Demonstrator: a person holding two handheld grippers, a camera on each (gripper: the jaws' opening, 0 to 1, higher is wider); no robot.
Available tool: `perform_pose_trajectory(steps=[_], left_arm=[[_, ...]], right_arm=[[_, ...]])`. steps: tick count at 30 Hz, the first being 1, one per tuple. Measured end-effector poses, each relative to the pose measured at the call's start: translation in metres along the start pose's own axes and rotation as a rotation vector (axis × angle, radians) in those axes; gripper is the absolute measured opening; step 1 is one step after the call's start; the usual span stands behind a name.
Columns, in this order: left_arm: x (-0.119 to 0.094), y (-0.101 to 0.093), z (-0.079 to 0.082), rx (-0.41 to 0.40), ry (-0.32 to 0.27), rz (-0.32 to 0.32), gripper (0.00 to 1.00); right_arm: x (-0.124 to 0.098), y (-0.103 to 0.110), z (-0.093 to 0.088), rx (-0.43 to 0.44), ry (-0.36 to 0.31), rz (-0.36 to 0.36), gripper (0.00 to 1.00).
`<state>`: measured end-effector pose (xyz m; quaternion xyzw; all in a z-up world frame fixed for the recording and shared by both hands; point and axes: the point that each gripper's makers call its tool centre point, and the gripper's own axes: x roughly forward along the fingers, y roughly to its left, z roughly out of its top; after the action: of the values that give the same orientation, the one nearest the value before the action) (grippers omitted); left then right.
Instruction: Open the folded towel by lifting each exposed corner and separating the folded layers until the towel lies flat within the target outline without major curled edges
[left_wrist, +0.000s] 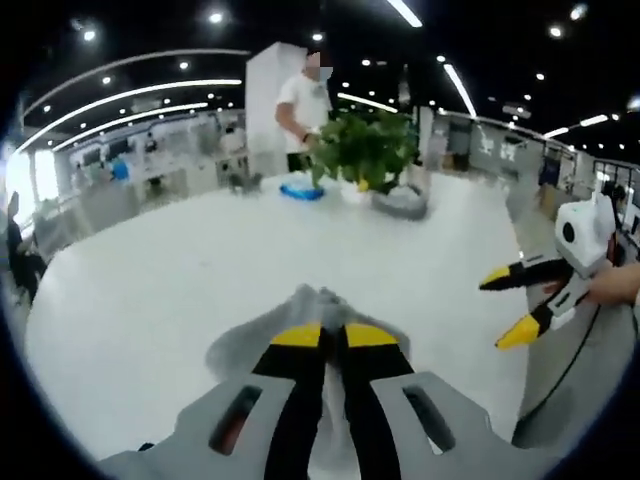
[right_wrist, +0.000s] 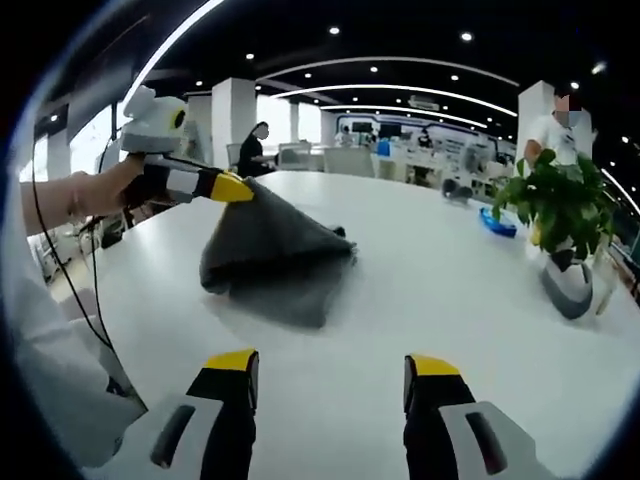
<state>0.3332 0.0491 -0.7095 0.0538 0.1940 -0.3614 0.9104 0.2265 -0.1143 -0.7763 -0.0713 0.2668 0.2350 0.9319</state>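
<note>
1. Your towel (right_wrist: 275, 255) lies on the white table (right_wrist: 420, 290), toward its near left part in the right gripper view, with bare tabletop on its far side and to its right.
2. That open stretch runs to the potted plant (right_wrist: 560, 215) and the blue item (right_wrist: 497, 222) near the far right edge; both sit well apart from the towel.
3. The table's near left edge curves close behind the towel, beside your sleeve (right_wrist: 45, 330) and a dangling cable (right_wrist: 70, 290).
4. Your left gripper (right_wrist: 235, 188) has its yellow tips pinched together on one towel corner, lifted off the table so the cloth rises to a peak there.
5. From that peak the grey cloth slopes down and spreads to the right; its long axis runs from the raised corner toward the lower right, where the bulk is bunched on the table in folds.
6. In the left gripper view the left gripper (left_wrist: 333, 336) is closed on the towel (left_wrist: 300, 320), which hangs below it.
7. Your right gripper (right_wrist: 332, 368) hovers over bare table near the towel, jaws wide apart and holding nothing; it also shows as the right gripper (left_wrist: 508, 305), spread.
8. A person (left_wrist: 303, 105) stands beyond the plant.
</note>
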Motion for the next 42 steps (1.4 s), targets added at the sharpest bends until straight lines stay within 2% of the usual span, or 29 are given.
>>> perform_pose_trajectory(steps=[6,18,21,31,36,42], left_arm=[[-0.015,0.015,-0.007,0.023,0.007,0.074,0.04],[-0.050,0.044,-0.017,0.001,-0.006,0.215,0.04],[-0.057,0.051,-0.023,0.036,0.015,0.249,0.04],[-0.067,0.060,-0.034,0.109,0.063,0.289,0.04],[-0.069,0.059,-0.037,0.126,0.075,0.296,0.04],[-0.077,0.063,-0.040,0.138,0.083,0.337,0.04]], right_arm=[[0.000,0.001,0.000,0.001,0.003,0.005,0.57],[0.001,0.005,0.000,-0.011,0.004,0.016,0.56],[0.001,0.006,0.000,-0.012,0.004,0.018,0.56],[0.001,0.009,0.000,-0.023,0.006,0.027,0.56],[0.001,0.009,0.000,-0.026,0.007,0.029,0.56],[0.002,0.010,0.001,-0.030,0.006,0.032,0.56]])
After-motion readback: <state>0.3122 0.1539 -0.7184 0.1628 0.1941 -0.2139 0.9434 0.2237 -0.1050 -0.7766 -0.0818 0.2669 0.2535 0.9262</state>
